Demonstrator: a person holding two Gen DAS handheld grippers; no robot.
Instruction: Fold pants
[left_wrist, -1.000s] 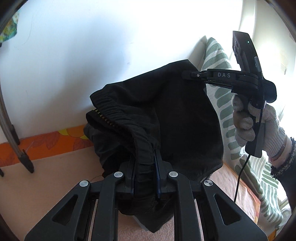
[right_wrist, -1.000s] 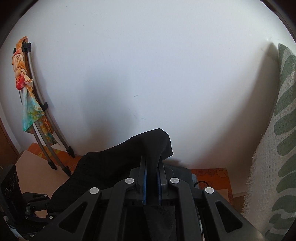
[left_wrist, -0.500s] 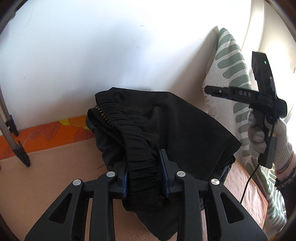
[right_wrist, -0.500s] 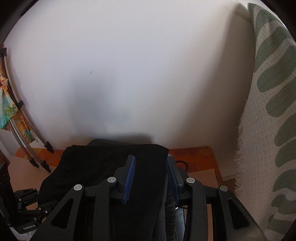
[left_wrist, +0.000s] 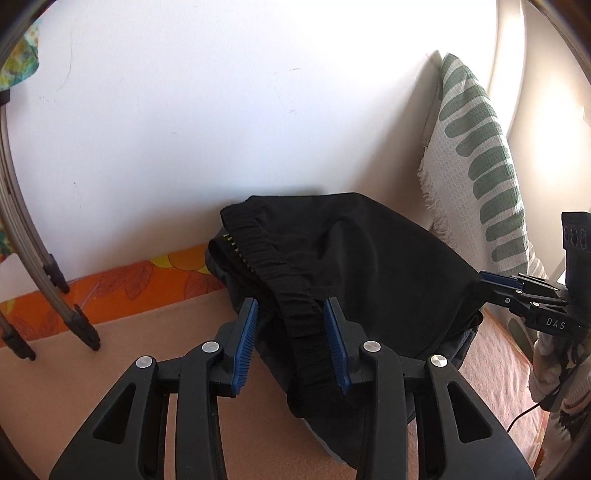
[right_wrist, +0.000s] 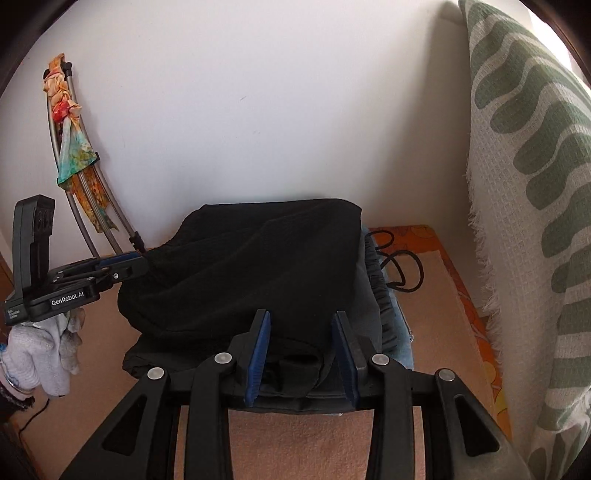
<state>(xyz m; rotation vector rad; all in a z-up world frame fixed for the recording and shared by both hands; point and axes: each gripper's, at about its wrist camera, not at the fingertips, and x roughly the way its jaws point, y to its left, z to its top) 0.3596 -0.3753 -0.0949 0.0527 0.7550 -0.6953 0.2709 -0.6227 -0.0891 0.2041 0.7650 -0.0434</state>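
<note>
1. We are seeing the black pants (left_wrist: 354, 273) lying as a folded bundle on the peach-coloured bed cover (left_wrist: 140, 332), on top of other folded clothes and close to the white wall (left_wrist: 221, 110).
2. Our left gripper (left_wrist: 291, 343) is opening; the elastic waistband (left_wrist: 291, 295) is running between its blue ribbed pads (left_wrist: 246, 343), which are standing clear of the cloth.
3. Our right gripper (right_wrist: 301, 354) is standing apart too, straddling the near edge of the bundle without pressing on it.
4. We are judging that a pad could be catching the gathered waistband as we pull back, dragging the top layer and undoing the fold.
5. The bundle is sitting domed rather than flat, so we are expecting that it could be slumping sideways off the stack.
6. A black cord (right_wrist: 399, 266) is looping just beside the pile and could be snagging a finger.
7. The fabric is looking matte, thin and limp, the waistband ridged; the green-patterned throw (right_wrist: 524, 192) is looking waffle-woven with a fringed edge.
</note>
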